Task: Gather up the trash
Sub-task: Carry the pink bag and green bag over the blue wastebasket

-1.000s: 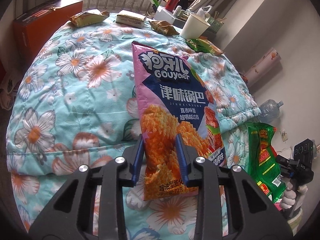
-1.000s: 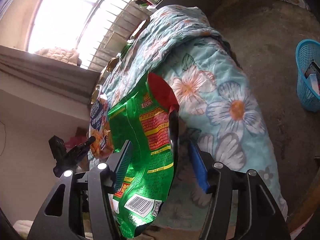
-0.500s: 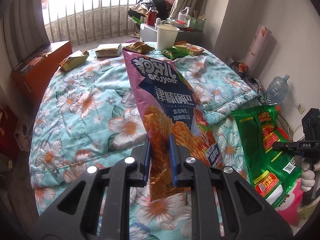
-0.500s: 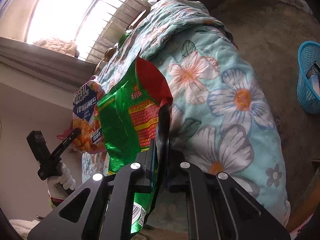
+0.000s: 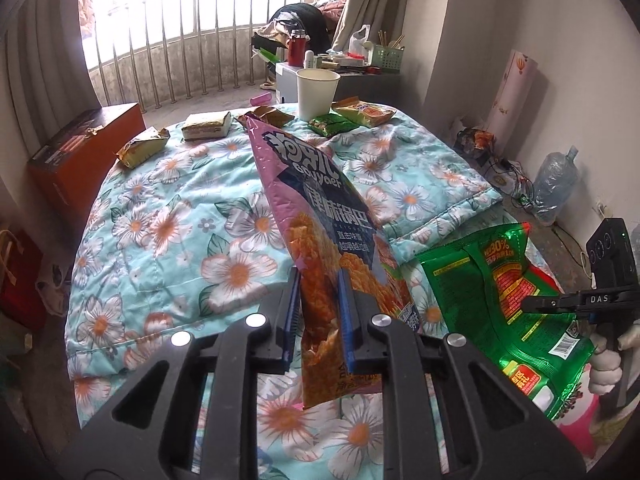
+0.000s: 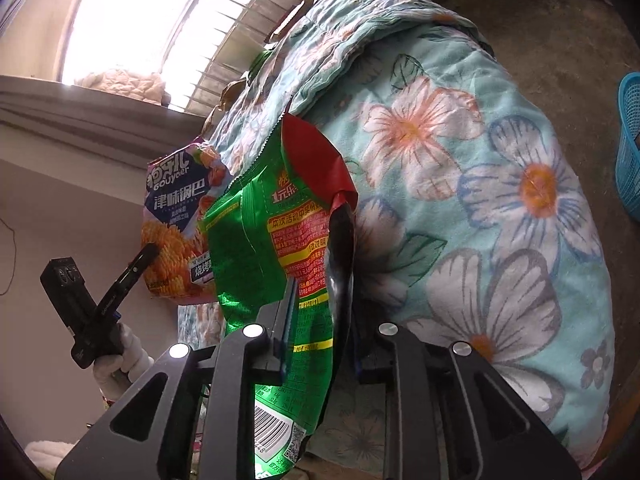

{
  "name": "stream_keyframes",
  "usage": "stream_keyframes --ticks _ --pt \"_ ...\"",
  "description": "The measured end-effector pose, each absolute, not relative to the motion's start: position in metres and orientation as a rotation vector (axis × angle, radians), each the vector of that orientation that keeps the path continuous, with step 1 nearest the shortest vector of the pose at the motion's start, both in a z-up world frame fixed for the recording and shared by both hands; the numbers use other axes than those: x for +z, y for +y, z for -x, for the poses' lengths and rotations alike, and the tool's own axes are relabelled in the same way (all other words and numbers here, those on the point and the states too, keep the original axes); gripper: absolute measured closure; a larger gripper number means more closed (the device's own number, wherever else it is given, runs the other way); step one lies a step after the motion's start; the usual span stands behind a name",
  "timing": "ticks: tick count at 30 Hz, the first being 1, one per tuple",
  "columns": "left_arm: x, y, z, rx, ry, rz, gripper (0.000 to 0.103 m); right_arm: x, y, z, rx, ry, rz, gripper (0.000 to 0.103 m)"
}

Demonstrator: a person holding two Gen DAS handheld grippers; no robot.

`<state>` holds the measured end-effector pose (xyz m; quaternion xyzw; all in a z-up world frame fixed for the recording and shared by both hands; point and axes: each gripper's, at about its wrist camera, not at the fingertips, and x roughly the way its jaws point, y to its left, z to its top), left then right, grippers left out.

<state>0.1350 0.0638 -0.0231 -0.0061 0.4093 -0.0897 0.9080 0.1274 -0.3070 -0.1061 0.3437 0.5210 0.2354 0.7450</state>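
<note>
the left gripper (image 5: 318, 316) is clamping the pink chip bag (image 5: 320, 216) at the centre of its frame, above the floral quilt (image 5: 168, 216). the right gripper (image 6: 322, 328) is pinching the green snack bag (image 6: 280, 240) at centre frame, its jaws having just eased slightly wider. more wrappers (image 5: 142, 148) are lying on the quilt near a paper cup (image 5: 316, 92) in the upper middle.

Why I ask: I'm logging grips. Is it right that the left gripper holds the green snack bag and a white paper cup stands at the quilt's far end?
Not quite. The left gripper holds the pink snack bag, as the left wrist view shows; the green snack bag is in the right gripper. The white paper cup does stand at the quilt's far end.
</note>
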Motion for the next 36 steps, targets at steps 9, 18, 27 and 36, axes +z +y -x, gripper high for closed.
stream_keyframes --ticks 9,18,27,36 --pt "-0.029 0.045 -0.135 -0.249 0.871 0.037 0.085 -0.11 -0.316 -0.122 0.493 1.133 -0.782 0.09" --pt "-0.028 0.034 -0.134 -0.288 0.871 0.038 0.08 -0.114 -0.319 -0.118 0.488 1.124 -0.789 0.092" --pt "-0.031 0.023 -0.134 -0.306 0.876 0.016 0.08 -0.115 -0.323 -0.115 0.493 1.109 -0.814 0.093" --pt "-0.008 0.01 -0.129 -0.355 0.794 -0.02 0.089 -0.082 -0.351 -0.096 0.47 0.969 -0.86 0.099"
